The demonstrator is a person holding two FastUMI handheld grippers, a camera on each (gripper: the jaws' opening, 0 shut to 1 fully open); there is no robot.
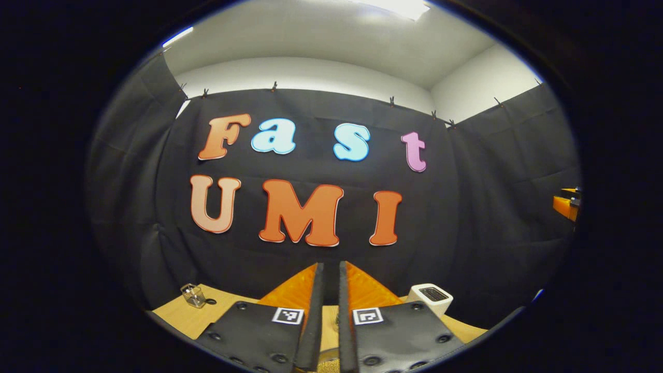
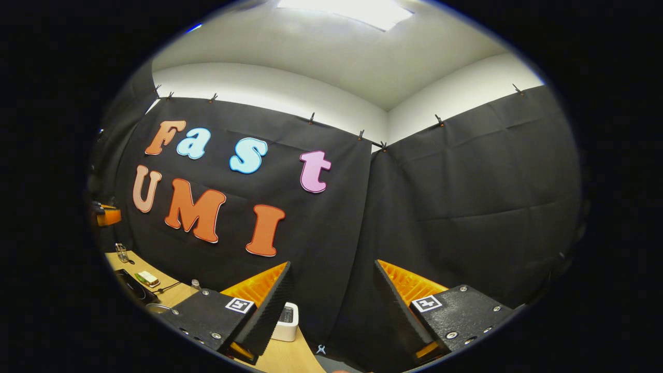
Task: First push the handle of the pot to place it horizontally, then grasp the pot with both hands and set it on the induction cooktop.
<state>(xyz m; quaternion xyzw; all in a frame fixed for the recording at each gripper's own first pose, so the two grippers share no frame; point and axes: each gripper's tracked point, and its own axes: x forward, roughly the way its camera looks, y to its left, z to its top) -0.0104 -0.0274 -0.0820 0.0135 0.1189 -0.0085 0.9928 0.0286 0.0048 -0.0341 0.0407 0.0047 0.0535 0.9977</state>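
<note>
Left gripper view: left gripper [image 1: 331, 274] nearly closed above wooden table [image 1: 176, 316]; white toaster [image 1: 431, 297] right, glass jar [image 1: 193, 296] left. Right gripper view: right gripper [image 2: 331, 277] open wide.

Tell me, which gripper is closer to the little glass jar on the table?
Left. The glass jar sits just off to the left of the left gripper. In the right gripper view, the jar looks small and far off to the left of the right gripper.

Bright ceiling light [image 2: 362, 13] overhead, sharp focus, fisheye-bent edges
</note>
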